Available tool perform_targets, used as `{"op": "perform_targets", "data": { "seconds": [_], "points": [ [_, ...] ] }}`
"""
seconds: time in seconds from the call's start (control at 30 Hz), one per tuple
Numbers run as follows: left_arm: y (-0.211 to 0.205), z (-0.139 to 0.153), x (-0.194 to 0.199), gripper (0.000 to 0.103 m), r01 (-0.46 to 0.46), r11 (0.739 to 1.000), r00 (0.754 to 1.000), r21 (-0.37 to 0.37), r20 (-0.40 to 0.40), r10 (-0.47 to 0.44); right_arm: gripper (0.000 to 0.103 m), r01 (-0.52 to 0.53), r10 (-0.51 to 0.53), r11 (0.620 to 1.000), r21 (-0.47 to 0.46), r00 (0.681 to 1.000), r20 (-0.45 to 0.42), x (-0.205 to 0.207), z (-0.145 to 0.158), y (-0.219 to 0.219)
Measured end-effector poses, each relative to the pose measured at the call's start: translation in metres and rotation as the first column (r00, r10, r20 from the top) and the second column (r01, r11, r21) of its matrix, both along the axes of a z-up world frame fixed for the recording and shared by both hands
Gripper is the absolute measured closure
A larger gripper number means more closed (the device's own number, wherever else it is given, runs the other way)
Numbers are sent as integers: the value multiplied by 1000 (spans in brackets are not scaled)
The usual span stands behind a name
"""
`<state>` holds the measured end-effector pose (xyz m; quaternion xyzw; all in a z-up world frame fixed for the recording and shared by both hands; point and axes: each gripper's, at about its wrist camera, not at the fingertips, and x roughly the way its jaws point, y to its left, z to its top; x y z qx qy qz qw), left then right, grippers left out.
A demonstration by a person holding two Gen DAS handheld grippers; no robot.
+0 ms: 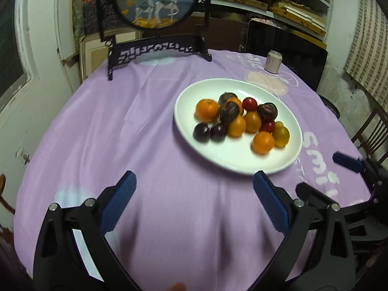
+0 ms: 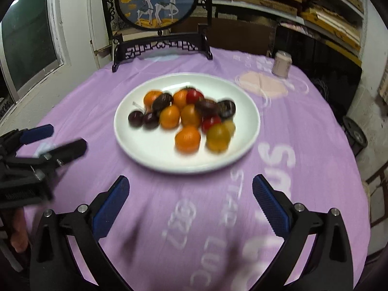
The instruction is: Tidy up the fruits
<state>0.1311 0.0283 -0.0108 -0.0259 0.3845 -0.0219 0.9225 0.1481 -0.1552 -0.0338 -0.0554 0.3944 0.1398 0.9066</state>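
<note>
Left wrist view: the left gripper (image 1: 194, 181) sits low over the purple tablecloth (image 1: 109, 133), jaws spread wide with nothing between them. The white plate (image 1: 191, 92) is ahead and a bit right, loaded with the fruits (image 1: 242, 121): oranges, red tomatoes, dark plums and a couple of brownish ones, all bunched together. A pink can (image 1: 273, 61) stands further back, near the far edge.

Right wrist view: the right gripper (image 2: 191, 181) is also wide open and empty, just short of the plate's (image 2: 150, 152) near rim. Fruits (image 2: 186, 118) are piled mid-plate, pretty blurry. The framed deer panel (image 2: 157, 2) stands at the back.
</note>
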Motion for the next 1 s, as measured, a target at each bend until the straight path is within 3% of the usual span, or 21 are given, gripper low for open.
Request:
{"op": "perform_targets", "data": {
  "seconds": [0.1, 0.33, 1.0],
  "points": [
    [10, 5, -13, 4, -20, 999, 1000, -48, -8, 20, 2, 28, -28, 1000, -3, 999, -19, -10, -3, -7],
    [-1, 1, -22, 4, 17, 999, 999, -31, -33, -18, 2, 76, -73, 996, 56, 996, -51, -15, 3, -22],
    [-2, 8, -31, 4, 26, 1000, 1000, -14, 11, -26, 2, 45, -44, 998, 41, 998, -38, -24, 5, -10]
  ]
}}
